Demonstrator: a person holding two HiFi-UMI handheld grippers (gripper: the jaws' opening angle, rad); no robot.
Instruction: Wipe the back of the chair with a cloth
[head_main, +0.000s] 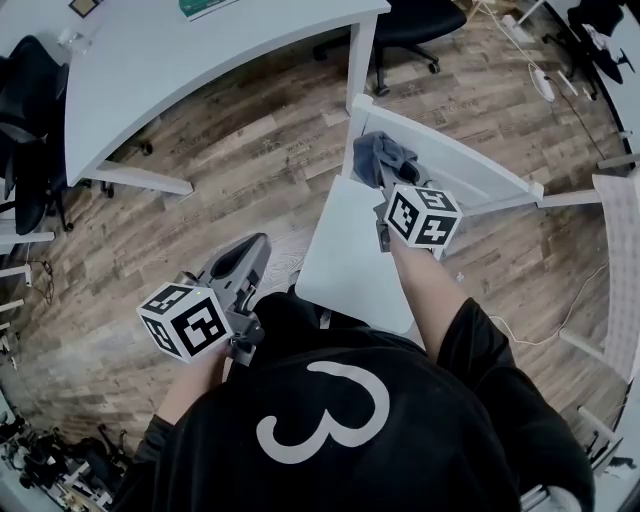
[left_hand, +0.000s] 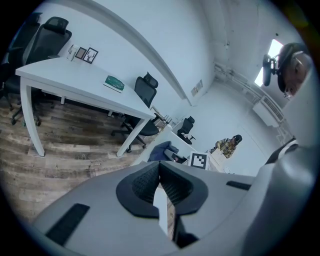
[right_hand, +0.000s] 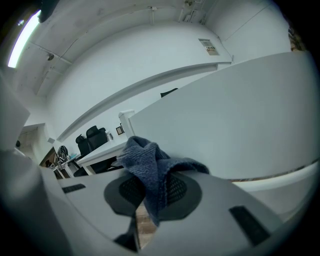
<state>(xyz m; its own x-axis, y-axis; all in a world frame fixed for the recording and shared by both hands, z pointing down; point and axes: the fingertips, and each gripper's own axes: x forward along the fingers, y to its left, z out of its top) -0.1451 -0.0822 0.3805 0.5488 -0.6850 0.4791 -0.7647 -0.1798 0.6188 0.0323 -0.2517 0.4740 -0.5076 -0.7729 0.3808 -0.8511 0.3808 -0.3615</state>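
Observation:
The white chair's seat (head_main: 345, 255) lies right below me, and its white back (head_main: 470, 170) runs from upper left to right beyond it. A blue-grey cloth (head_main: 383, 155) rests against the left end of the back, and my right gripper (head_main: 385, 182) is shut on it. In the right gripper view the cloth (right_hand: 150, 160) bunches up between the pads of the right gripper (right_hand: 152, 187), with the chair back (right_hand: 240, 125) close behind it. My left gripper (head_main: 255, 248) hangs left of the seat over the floor. It is shut and empty in the left gripper view (left_hand: 160, 172).
A large white desk (head_main: 200, 70) stands to the upper left, with black office chairs (head_main: 30, 120) beside it and another (head_main: 415, 25) at the top. Cables (head_main: 545, 80) lie on the wooden floor at the right. A person (left_hand: 227, 145) stands far across the room.

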